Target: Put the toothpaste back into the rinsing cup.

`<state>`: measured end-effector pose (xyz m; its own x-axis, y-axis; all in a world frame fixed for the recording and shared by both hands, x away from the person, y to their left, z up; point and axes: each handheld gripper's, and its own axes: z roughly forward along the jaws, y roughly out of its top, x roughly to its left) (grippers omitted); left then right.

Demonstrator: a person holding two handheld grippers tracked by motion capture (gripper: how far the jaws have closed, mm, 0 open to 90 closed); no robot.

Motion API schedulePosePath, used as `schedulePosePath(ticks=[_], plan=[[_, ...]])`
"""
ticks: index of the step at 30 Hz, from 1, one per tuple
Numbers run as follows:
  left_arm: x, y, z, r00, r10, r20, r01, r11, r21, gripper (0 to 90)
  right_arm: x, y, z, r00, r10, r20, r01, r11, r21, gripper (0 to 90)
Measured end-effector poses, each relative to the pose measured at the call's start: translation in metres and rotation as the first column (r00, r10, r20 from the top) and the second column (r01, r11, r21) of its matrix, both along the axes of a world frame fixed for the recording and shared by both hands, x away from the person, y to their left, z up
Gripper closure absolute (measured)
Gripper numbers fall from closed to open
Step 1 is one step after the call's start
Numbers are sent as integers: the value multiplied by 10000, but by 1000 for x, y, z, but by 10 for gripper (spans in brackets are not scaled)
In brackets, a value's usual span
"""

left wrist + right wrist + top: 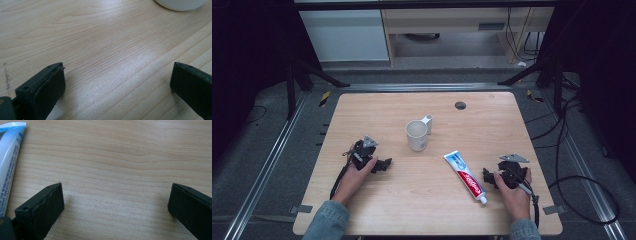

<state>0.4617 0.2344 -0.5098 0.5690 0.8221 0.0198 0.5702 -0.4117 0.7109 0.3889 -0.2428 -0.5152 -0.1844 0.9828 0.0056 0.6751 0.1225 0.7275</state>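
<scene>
A white mug (pixel 417 134) stands upright near the middle of the wooden table (pixel 377 112), handle toward the far side. A toothpaste tube (pixel 465 175) lies flat right of centre, cap toward the near edge. My left gripper (pixel 384 164) rests on the table left of the mug, jaws wide apart over bare wood (pixel 117 75); the mug's base (pixel 181 4) sits at the top edge of the left gripper view. My right gripper (pixel 487 177) lies just right of the tube, open with nothing between its jaws (pixel 116 200). The tube's flat end (pixel 10 155) runs beside its left jaw.
A dark round grommet (pixel 460 105) sits in the tabletop at the far right. Cables (pixel 572 165) trail off the right side of the table. Metal rails (pixel 267 165) and dark frame legs flank the table; pale cabinets (pixel 344 35) stand behind it.
</scene>
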Motion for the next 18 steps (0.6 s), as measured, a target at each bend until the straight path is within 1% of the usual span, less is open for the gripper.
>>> schedulePosePath(ticks=[3, 6, 7, 9, 10, 11, 12, 13, 14, 15, 16, 17, 18], plan=[[0, 0, 0, 10000, 7, 0, -7, 10000, -5, 0, 1, 0, 0, 10000, 27, -1, -27, 10000, -3, 7], [0, 0, 0, 10000, 4, 2, -4, 10000, -7, 0, 3, -1, 0, 9999, 164, -7, -164, 9999, -5, 7], [0, 0, 0, 10000, 3, 2, -3, 10000, -4, 0, 4, -2, 0, 9996, 295, 4, -295, 9996, -30, 7], [0, 0, 0, 10000, 7, -1, -7, 10000, -9, 0, 5, -3, 0, 9995, 320, -8, -320, 9995, -29, 11], [0, 0, 0, 10000, 6, -1, -6, 10000, -10, 0, 6, -3, 2, 9993, 351, -137, -351, 9994, -38, 45], [0, 0, 0, 10000, 3, 0, -3, 10000, -8, 0, 6, -4, 5, 9990, 391, -199, -393, 9992, -86, 112], [0, 0, 0, 10000, 6, 0, -6, 10000, -8, 0, 7, -6, 8, 9991, 412, -138, -414, 9990, -143, 117], [0, 0, 0, 10000, 5, 2, -5, 10000, -10, 0, 7, -6, 13, 9990, 435, -41, -436, 9989, -161, 97], [0, 0, 0, 10000, 2, 1, -2, 10000, -7, 0, 7, -6, 17, 9989, 470, 4, -469, 9986, -231, 108], [0, 0, 0, 10000, -9, 3, 9, 10000, -3, 0, 6, -6, 25, 9981, 606, 54, -604, 9975, -365, 122], [1, 0, 0, 10000, -30, 3, 30, 10000, -4, 0, 5, -3, 39, 9965, 831, -10, -829, 9924, -912, 126], [1, 0, 0, 10000, -40, 3, 40, 10000, -5, 0, 4, 0, 45, 9960, 897, -18, -893, 9898, -1107, 129], [1, 0, 0, 10000, -40, 3, 40, 10000, -5, 0, 4, 0, 45, 9960, 897, -18, -893, 9898, -1107, 129]])
